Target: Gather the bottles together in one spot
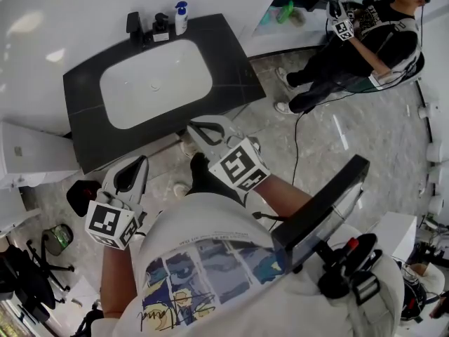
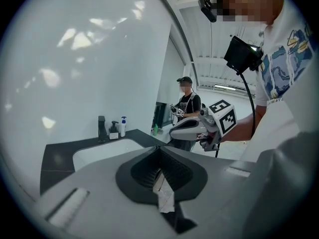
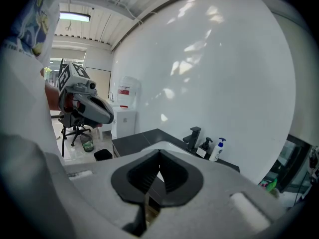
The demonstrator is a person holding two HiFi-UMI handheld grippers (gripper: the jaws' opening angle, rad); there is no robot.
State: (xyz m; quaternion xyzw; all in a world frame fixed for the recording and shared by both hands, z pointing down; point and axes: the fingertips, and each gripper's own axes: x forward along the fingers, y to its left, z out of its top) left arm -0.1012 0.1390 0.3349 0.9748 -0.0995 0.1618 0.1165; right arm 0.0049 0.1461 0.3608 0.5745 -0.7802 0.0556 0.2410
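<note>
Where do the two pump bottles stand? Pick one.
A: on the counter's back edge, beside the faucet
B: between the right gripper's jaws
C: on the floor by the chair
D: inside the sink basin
A: the head view shows the dark pump bottle and the white bottle with a blue pump upright on the black counter, right beside the faucet.

Beside the tap [image 1: 133,25], my dark pump bottle [image 1: 161,27] and white bottle [image 1: 181,18] are too small for me to read their labels. The green thing [image 1: 284,11] beyond my counter [image 1: 231,69] is blurred; I cannot tell what it is.
</note>
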